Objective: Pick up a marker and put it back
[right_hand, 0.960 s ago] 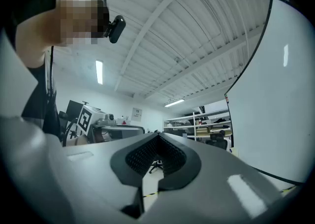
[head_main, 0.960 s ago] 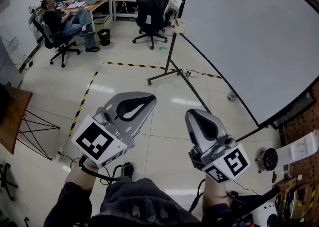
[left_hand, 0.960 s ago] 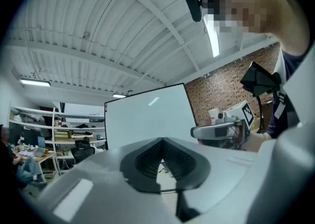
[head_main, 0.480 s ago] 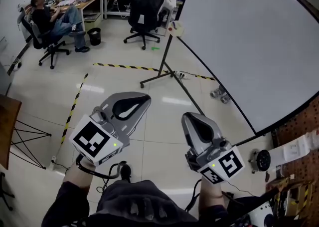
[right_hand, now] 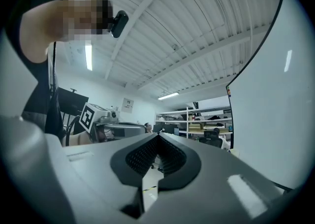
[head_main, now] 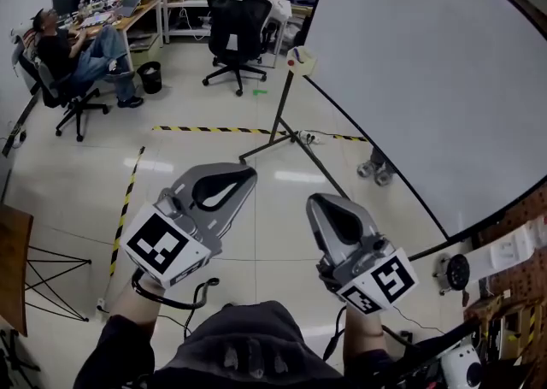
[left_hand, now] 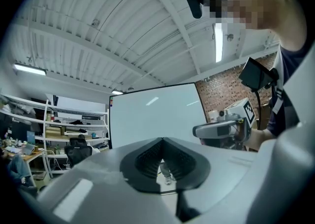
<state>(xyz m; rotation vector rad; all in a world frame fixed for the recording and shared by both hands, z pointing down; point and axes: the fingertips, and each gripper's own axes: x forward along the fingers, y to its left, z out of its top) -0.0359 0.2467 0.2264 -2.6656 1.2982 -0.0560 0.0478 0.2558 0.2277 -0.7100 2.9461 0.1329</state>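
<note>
No marker shows in any view. A large whiteboard (head_main: 427,62) on a wheeled stand fills the right of the head view and also appears in the left gripper view (left_hand: 155,114). My left gripper (head_main: 229,175) is held level over the floor, its jaws shut with nothing between them (left_hand: 162,140). Beside it my right gripper (head_main: 323,204) is also shut and empty (right_hand: 158,134). Each gripper is seen from the other's camera: the right one (left_hand: 221,129) and the left one (right_hand: 110,127).
The whiteboard's stand leg (head_main: 278,135) and castors (head_main: 376,172) rest on the tiled floor ahead. Yellow-black tape (head_main: 205,130) crosses the floor. A seated person (head_main: 68,54) and a black office chair (head_main: 232,32) are at desks far back. A pegboard (head_main: 521,293) is at right.
The room has slid left and down in the head view as the person moves closer to the whiteboard. Both grippers keep their places side by side, still shut.
</note>
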